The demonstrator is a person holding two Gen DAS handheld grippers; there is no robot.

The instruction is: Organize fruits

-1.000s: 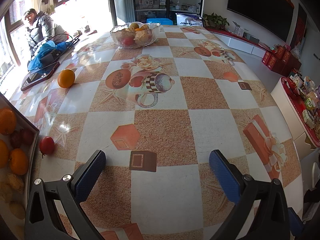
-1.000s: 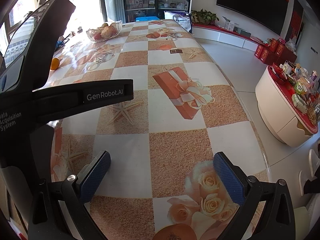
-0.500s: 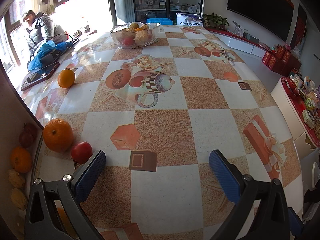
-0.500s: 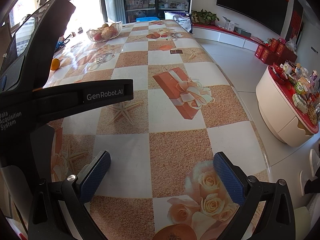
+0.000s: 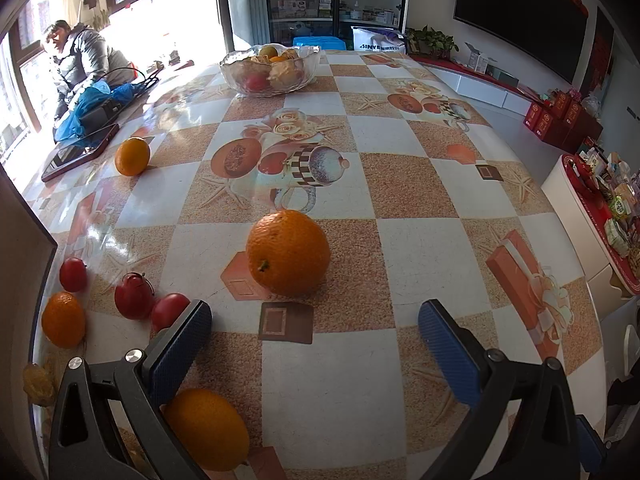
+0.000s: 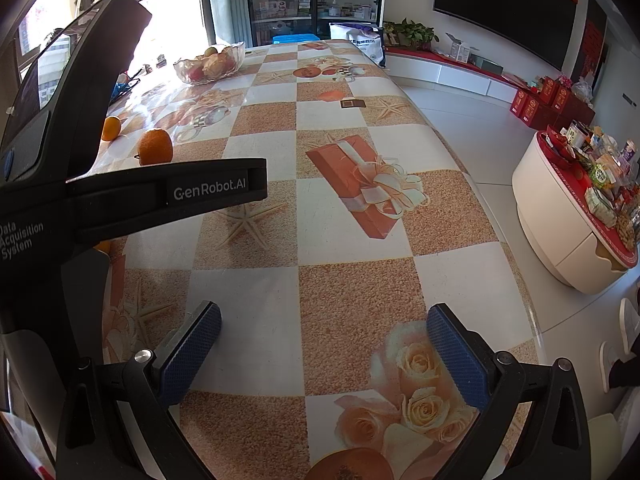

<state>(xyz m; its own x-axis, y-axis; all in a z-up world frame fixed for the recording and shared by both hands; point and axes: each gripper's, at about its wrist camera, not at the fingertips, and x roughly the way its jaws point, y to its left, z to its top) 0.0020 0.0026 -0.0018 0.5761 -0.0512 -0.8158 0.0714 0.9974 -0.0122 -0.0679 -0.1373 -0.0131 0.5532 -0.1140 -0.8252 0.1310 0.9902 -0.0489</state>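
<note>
A clear glass bowl with a scalloped rim (image 5: 270,76) stands at the far end of the table (image 5: 420,248), which is covered in a glossy checked cloth of white and sandy-orange squares printed with roses, starfish and gift boxes. In the bowl lie a red fruit, some orange ones and pale, crinkled pieces that cannot be told apart further. At the left edge a dark-rimmed brown box wall (image 5: 24,264) rises beside the table; what it holds is out of sight.

The left tool (image 5: 314,330) hangs just above the table with its blue-padded fingers wide apart and nothing between them. Its left finger passes in front of a small red fruit (image 5: 168,310) and a near orange (image 5: 206,428) that lies beneath it; whether it touches either cannot be told. The right tool (image 6: 323,334) is also spread wide and empty, over bare cloth near a printed rose cluster, with the left tool's black body filling the left side of its view.

A large round orange with a pitted skin and a small stem scar (image 5: 288,252) sits on the table ahead of the left tool, in line with the gap between the fingers. To the left are two more small red fruits (image 5: 132,296), a smaller orange (image 5: 63,319) near the box wall and a yellowish wrinkled fruit (image 5: 38,380) at the table edge. Another orange (image 5: 132,157) lies farther off, near a dark flat tablet (image 5: 76,154). A person in a padded jacket (image 5: 80,64) sits by the bright window.
</note>
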